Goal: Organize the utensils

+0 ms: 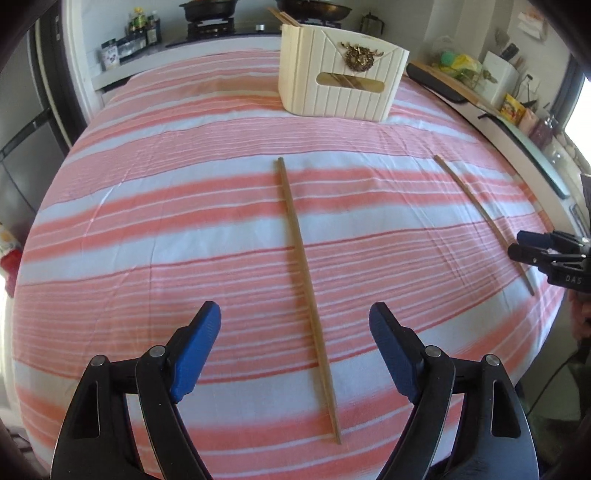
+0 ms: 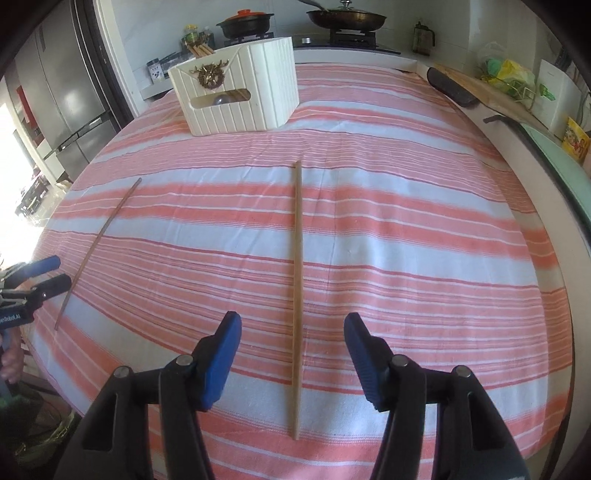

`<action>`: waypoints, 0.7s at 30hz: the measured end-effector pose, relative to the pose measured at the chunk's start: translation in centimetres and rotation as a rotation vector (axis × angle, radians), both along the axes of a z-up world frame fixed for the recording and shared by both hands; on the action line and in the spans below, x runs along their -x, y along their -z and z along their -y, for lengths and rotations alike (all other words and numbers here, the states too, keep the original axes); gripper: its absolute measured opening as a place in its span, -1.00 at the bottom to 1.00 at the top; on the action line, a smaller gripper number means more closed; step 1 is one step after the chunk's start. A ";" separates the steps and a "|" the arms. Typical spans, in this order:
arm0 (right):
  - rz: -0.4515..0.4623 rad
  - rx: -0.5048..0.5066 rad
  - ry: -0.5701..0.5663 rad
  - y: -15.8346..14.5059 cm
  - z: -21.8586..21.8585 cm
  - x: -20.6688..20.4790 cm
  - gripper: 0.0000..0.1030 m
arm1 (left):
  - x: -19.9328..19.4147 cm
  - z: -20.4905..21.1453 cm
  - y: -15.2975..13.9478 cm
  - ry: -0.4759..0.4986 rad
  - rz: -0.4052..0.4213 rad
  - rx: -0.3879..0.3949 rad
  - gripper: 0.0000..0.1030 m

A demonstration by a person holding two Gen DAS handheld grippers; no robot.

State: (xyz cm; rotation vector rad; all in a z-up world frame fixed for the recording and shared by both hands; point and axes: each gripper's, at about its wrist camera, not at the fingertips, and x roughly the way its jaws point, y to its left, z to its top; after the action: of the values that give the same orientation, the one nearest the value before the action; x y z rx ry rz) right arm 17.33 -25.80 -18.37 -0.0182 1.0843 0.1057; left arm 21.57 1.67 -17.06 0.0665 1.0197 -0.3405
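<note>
Each gripper (image 1: 294,314) (image 2: 292,323), fingers wide and empty, straddles a chopstick (image 1: 308,295) (image 2: 297,295) lying lengthwise, seemingly untouched.

Sunlit kitchen: stove (image 2: 347,35), refrigerator (image 2: 70,99), striped tablecloth (image 2: 406,221).

Bright daylight, blown-out glare at side edges, strong fisheye curving, dark corner vignette, pics slightly soft

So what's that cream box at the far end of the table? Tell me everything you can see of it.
The cream box looks like ribbed plastic, with vertical grooves and an envelope-style flap front bearing a brass-coloured ornament. Below that, a slot-shaped window shows chopsticks inside; more chopstick ends poke out of the open top. It stands upright on the striped tablecloth, touching nothing else, far from both grippers.
</note>
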 end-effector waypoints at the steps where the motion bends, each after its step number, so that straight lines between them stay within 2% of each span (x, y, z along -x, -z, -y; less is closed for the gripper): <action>1: -0.018 0.012 -0.010 0.2 0.0 -0.5 0.15 | -0.7 0.3 0.0 0.015 -0.001 -0.015 0.63; 4: -0.059 0.033 -0.041 0.7 -0.1 -2.0 0.15 | -3.2 0.9 0.4 0.038 -0.016 -0.076 0.63; 9: -0.100 0.065 -0.069 1.1 0.0 -4.4 0.16 | -6.9 1.0 1.8 0.065 -0.095 -0.143 0.61; 15: -0.122 0.071 -0.093 1.1 -0.8 -8.9 0.15 | -9.4 2.4 1.6 0.113 -0.134 -0.165 0.50; 16: -0.124 0.067 -0.085 1.1 -0.9 -10.0 0.14 | -9.8 2.7 1.5 0.119 -0.138 -0.160 0.36; 17: -0.123 0.065 -0.079 1.1 -1.1 -11.0 0.05 | -10.2 2.9 1.4 0.119 -0.141 -0.153 0.23; 18: -0.116 0.073 -0.075 1.1 -1.4 -11.9 -0.23 | -10.6 3.1 1.2 0.111 -0.140 -0.147 0.13; 19: -0.108 0.082 -0.072 1.0 -1.6 -12.8 -0.40 | -10.9 3.2 1.1 0.096 -0.134 -0.143 -0.20; 20: -0.101 0.082 -0.064 0.9 -1.6 -13.6 -0.72 | -11.2 3.2 1.0 0.080 -0.127 -0.135 -0.60; 21: -0.105 0.068 -0.050 0.9 -1.5 -14.1 -0.87 | -11.5 3.0 1.0 0.065 -0.124 -0.121 -0.83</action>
State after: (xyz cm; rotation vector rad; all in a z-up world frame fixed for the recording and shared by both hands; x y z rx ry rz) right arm 31.45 -24.29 -19.27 -0.1017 1.1928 0.1161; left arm 33.10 -1.33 -18.03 0.1903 1.1628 -0.3452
